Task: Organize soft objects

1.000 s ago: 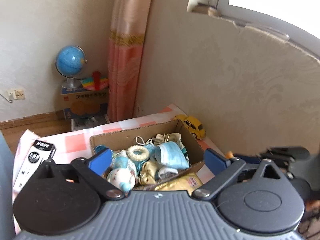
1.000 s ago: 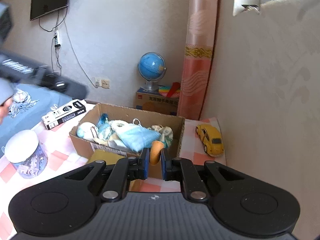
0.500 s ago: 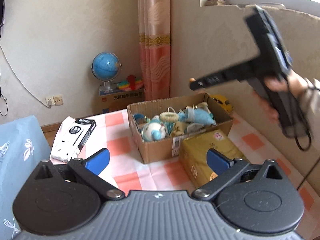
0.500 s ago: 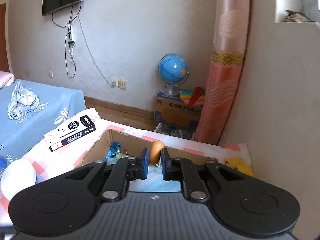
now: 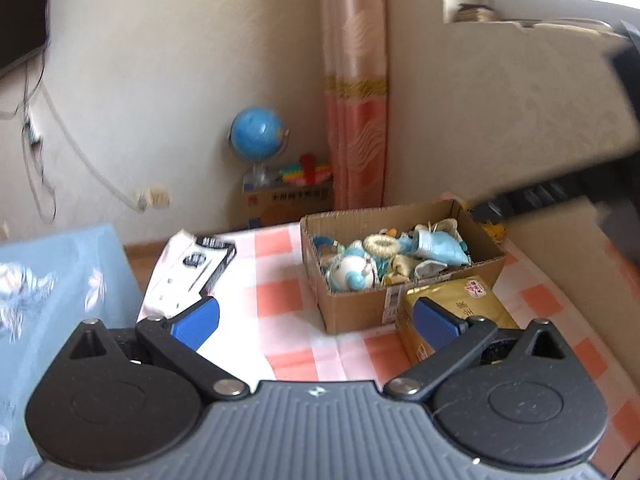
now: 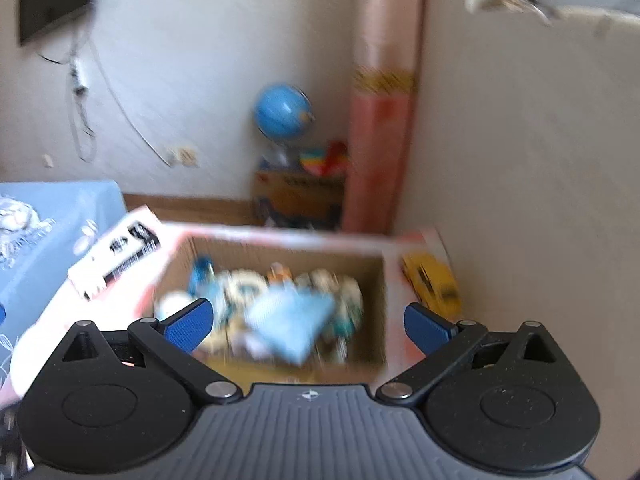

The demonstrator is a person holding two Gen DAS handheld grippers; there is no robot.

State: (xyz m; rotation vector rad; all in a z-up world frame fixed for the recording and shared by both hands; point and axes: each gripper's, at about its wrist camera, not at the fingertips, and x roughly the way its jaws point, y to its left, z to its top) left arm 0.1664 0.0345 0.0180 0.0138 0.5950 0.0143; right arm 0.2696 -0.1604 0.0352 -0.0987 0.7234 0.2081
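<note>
Soft objects [image 5: 394, 254] fill your cardboard box [image 5: 360, 312], which sits right of centre in the left wrist frame on the checked tablecloth [image 5: 280, 296], touching a gold packet [image 5: 460, 308] at its lower right. Your left gripper [image 5: 316, 318] is spread wide with nothing between its pads. Your right gripper [image 6: 310, 326] has just been opening and now stands fully spread, empty, above the box [image 6: 376, 344] in the blurred lower centre of its own frame. You have a yellow toy car [image 6: 434, 284] just right of the box there.
</note>
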